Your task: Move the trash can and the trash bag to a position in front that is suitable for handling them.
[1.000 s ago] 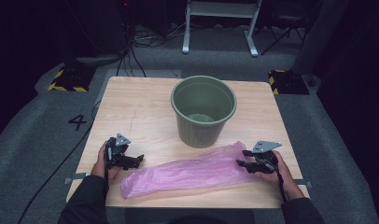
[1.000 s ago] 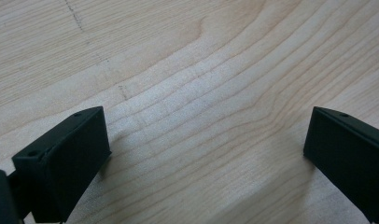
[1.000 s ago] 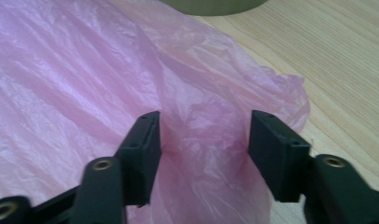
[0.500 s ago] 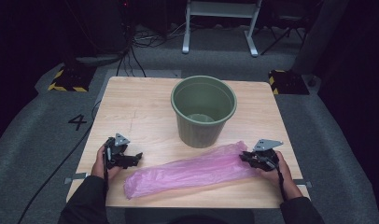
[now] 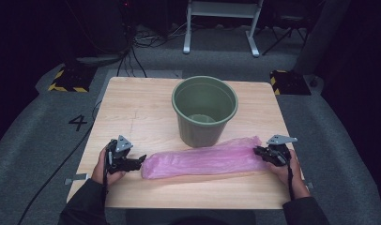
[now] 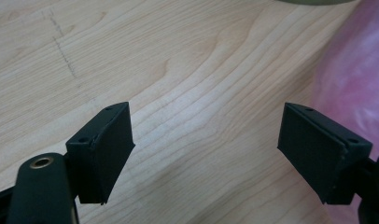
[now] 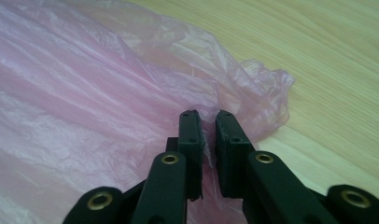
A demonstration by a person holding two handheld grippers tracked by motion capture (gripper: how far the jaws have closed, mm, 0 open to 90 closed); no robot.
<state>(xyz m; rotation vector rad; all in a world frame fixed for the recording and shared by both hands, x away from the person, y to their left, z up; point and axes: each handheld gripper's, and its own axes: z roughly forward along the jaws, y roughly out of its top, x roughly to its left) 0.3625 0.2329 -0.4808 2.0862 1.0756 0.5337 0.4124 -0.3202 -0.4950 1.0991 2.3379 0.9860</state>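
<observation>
From above we see the pink bag (image 5: 205,161) lying lengthwise across the table (image 5: 132,108) in front of the green bucket (image 5: 205,110), its long axis running from our left gripper (image 5: 140,159) to our right gripper (image 5: 259,151), each at one end. In the left gripper view our jaws stand wide apart over bare wood, holding nothing, with the bag (image 6: 355,88) just off to the right and cut by the frame. In the right gripper view our jaws are pinched on a thin fold of the bag's (image 7: 108,93) crumpled end, though how much film they hold is hidden.
</observation>
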